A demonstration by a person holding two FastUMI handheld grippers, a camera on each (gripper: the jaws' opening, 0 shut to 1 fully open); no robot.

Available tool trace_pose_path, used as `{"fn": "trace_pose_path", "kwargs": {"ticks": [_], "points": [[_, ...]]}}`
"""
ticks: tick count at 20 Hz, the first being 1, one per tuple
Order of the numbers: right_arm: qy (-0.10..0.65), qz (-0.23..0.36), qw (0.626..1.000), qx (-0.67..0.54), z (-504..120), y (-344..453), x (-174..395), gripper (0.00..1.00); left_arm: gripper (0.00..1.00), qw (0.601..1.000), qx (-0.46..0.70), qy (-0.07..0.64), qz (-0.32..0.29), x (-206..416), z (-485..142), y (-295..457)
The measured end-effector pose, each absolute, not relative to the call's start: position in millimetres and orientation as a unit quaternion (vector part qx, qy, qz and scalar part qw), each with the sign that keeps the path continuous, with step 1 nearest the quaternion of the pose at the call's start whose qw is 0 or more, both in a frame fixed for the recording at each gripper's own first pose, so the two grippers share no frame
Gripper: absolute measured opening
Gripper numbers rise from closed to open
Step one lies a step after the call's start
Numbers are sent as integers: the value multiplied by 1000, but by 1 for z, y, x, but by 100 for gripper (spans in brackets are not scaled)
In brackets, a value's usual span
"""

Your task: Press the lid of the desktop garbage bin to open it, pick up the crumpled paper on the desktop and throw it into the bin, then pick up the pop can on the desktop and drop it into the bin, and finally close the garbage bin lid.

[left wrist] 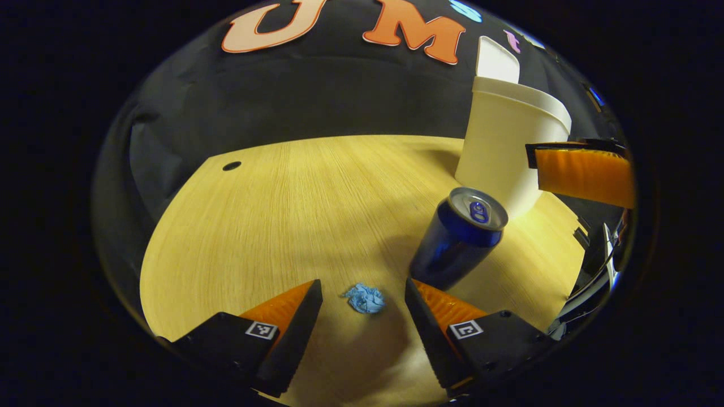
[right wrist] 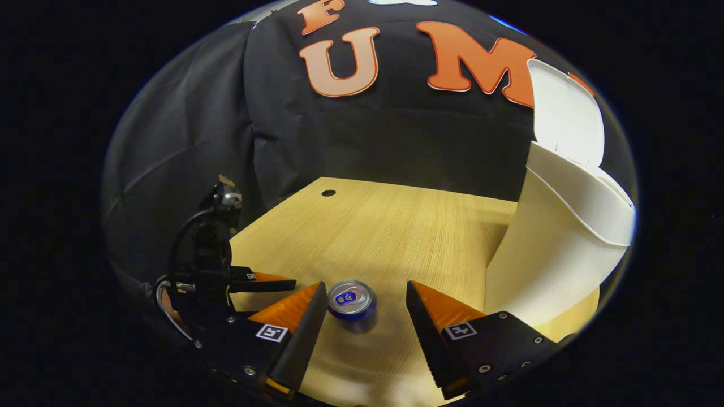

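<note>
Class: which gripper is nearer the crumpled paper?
Left. The left gripper is open around the crumpled paper; the right gripper is open over the pop can.

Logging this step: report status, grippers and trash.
Left gripper open over crumpled paper. Right gripper open over pop can, upright on desktop. Bin lid up. Nothing in the way.

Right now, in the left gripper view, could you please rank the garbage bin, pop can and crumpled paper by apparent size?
1. garbage bin
2. pop can, nearer the camera, so somewhat enlarged
3. crumpled paper, smallest although nearest
</note>
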State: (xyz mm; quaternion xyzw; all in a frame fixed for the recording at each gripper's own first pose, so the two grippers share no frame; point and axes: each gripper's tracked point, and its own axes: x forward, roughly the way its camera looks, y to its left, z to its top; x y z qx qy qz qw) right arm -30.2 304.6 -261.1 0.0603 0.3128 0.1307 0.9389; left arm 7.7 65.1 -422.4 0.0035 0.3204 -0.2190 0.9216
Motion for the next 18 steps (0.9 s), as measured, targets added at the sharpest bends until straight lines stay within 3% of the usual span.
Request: {"fn": "trace_pose_path", "kwargs": {"ticks": [2,6,8,9,11,12,18], "points": [[322,135,935,62,-265,306,-33,86,82,916,0,336,-220,5,-435,65],[342,144,927,58,-287,314,-33,87,69,919,31,331,-213,9,-435,76],[348,149,924,54,-294,318,-33,87,40,919,36,330,-210,19,-440,75],[352,151,922,52,-297,320,-32,87,31,919,31,329,-217,19,-435,75],[359,156,919,52,-305,325,-29,89,31,920,24,329,-210,23,-433,79],[362,159,917,51,-308,328,-31,90,16,919,15,335,-209,23,-430,79],[385,165,907,40,-333,334,-27,92,15,927,4,318,-199,32,-394,91]]}}
